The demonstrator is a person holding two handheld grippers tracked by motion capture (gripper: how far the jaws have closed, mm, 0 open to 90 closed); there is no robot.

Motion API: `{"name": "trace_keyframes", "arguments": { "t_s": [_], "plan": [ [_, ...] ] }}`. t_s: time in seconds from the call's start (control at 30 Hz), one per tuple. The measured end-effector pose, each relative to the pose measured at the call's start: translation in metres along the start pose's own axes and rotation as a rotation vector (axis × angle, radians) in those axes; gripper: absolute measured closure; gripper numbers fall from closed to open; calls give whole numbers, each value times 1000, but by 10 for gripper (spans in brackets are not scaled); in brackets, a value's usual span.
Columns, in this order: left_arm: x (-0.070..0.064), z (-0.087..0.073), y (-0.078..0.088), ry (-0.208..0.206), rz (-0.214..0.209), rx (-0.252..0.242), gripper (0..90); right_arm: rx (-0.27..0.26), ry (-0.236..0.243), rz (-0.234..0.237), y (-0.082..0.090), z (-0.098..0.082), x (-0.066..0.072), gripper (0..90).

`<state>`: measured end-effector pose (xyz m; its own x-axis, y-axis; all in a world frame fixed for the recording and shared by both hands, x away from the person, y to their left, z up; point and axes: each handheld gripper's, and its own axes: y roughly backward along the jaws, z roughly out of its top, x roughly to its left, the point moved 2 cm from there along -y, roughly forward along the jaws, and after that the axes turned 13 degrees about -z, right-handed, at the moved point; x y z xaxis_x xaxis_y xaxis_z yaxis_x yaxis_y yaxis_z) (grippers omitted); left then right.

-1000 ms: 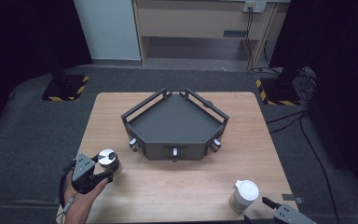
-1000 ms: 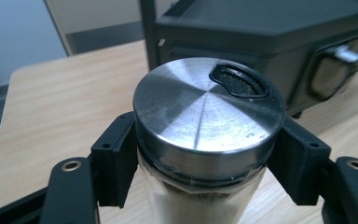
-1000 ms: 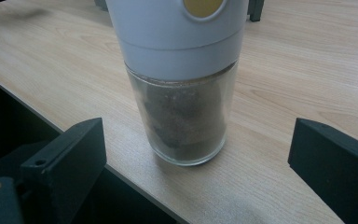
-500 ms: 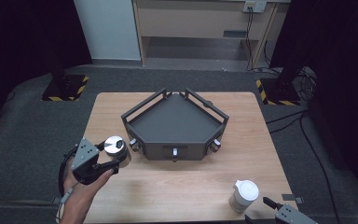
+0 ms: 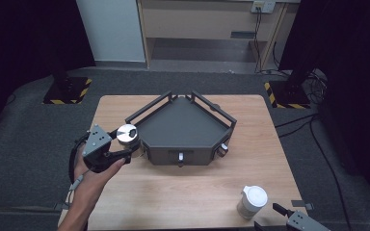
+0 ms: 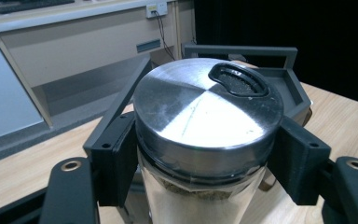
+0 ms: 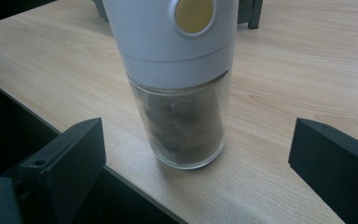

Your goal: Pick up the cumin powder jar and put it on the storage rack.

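No text, label, brand or number can be read anywhere — the steel-lidded jar, the white-capped grinder with its plain yellow dot, and the dark tray all carry no lettering. The only sign-like marks are yellow-black hazard stripes on the floor stand bases — wordless.

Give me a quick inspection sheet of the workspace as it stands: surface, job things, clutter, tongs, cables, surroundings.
Surface: wooden table, bare around the items.
Job's things: steel-lidded jar held off the table beside the dark tray; white-capped jar upright near the front right edge.
Clutter: nothing seen.
Tongs: left tongs shut on the steel-lidded jar; right tongs open, pads apart from the white-capped jar.
Cables: left tongs' cable; floor cables at right.
Surroundings: grey floor, cabinet behind.
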<state>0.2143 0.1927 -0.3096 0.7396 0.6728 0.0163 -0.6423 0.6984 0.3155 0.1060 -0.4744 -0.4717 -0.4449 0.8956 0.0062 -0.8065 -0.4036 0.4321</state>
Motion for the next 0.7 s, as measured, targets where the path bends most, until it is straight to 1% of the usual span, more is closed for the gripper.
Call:
{"name": "trace_keyframes", "arguments": {
  "t_s": [0.17,0.3,0.47,0.5,0.53,0.57,0.6,0.7],
  "plan": [
    [6,7,-8,-7,-6,-4,303,-1,14,-3,0,1,2,41],
    [13,15,-17,0,-12,-15,303,2,16,-3,0,1,1,41],
    [18,24,-31,-13,-14,-11,303,3,17,-1,-1,1,1,41],
    [20,27,-36,-16,-17,-11,303,4,17,1,-1,1,1,41],
    [20,27,-36,-16,-17,-11,303,4,17,1,-1,1,1,41],
    [22,29,-42,-20,-19,-15,303,2,17,2,-1,1,1,41],
    [22,29,-42,-20,-19,-15,303,2,17,2,-1,1,1,41],
    [25,33,-50,-27,-22,-16,303,-3,14,0,0,1,1,41]
  ]
}}
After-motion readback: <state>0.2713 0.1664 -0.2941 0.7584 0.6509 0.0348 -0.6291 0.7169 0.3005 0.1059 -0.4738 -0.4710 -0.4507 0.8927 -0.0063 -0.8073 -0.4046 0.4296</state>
